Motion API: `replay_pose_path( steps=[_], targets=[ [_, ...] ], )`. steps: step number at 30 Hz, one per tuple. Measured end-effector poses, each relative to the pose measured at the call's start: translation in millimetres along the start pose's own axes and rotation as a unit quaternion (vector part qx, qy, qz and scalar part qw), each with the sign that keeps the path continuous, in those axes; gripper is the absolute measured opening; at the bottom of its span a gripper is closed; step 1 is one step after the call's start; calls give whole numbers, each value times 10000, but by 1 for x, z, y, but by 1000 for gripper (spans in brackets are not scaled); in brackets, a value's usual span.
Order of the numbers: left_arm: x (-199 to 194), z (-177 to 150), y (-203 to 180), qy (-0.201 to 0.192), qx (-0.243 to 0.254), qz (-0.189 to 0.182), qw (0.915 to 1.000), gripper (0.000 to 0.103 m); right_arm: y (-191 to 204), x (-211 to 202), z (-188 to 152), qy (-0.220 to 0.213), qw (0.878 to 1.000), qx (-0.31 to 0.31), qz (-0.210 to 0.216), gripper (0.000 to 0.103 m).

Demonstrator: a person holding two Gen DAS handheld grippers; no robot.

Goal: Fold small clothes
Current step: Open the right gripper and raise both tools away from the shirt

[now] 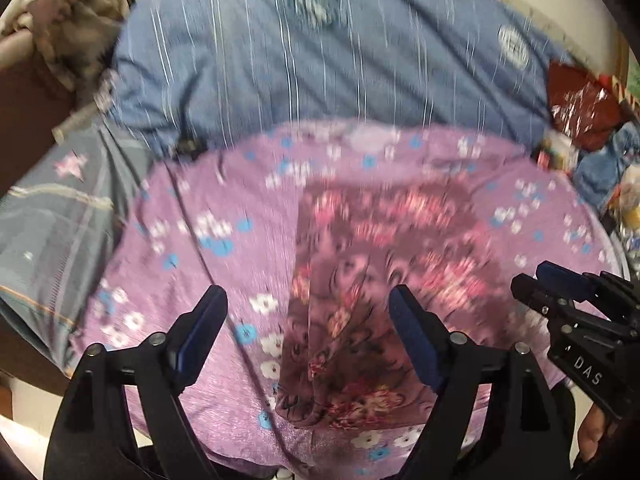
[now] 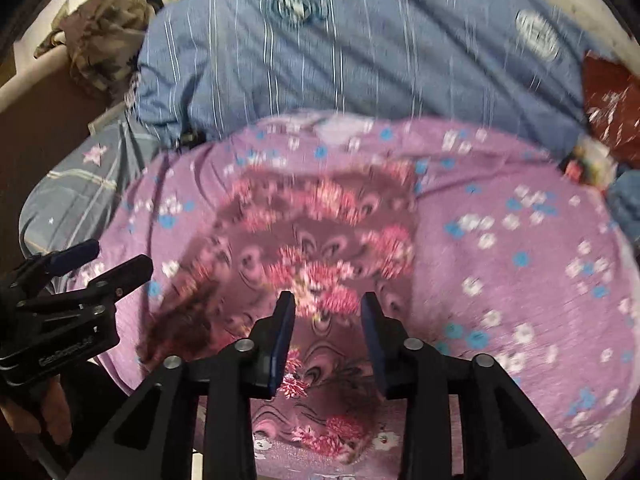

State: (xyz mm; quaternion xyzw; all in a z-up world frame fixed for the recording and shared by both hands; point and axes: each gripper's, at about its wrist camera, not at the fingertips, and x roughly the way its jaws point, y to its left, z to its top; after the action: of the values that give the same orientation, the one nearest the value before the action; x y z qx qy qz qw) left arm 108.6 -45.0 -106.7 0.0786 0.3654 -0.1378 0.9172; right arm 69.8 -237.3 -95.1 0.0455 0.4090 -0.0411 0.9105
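A small maroon garment with pink flowers (image 1: pixel 372 280) lies spread on a purple flowered cloth (image 1: pixel 192 248); it also shows in the right wrist view (image 2: pixel 312 248). My left gripper (image 1: pixel 308 304) is open and empty, hovering over the garment's left near edge. My right gripper (image 2: pixel 328 308) is open and empty above the garment's near middle. The right gripper shows at the right edge of the left wrist view (image 1: pixel 532 276), and the left gripper at the left edge of the right wrist view (image 2: pixel 116 256). Both views are motion-blurred.
A blue striped quilt (image 1: pixel 320 64) lies behind the purple cloth. A blue plaid sheet with a star (image 1: pixel 60 208) is at the left. A camouflage cloth (image 2: pixel 104 24) sits far left, and a red packet (image 1: pixel 580 104) with clutter far right.
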Motion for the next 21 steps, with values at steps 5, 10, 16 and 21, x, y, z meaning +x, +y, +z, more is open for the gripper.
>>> replay_pose_path(
  steps=[5,10,16,21],
  targets=[
    [-40,11,-8,-583,186,138,9980,89,9,-43,9,-502,9980,-157,-356,48],
    [-67,15,-10,-909,246,215,9953,93,16,-69,11,-805,9949,-250,-546,55],
    [-89,15,-7,-1209,106,335,9920,103,20,-90,12,-983,9935,-240,-520,58],
    [-94,17,-4,-1211,12,367,9920,103,22,-101,12,-1075,9928,-203,-494,58]
  ],
)
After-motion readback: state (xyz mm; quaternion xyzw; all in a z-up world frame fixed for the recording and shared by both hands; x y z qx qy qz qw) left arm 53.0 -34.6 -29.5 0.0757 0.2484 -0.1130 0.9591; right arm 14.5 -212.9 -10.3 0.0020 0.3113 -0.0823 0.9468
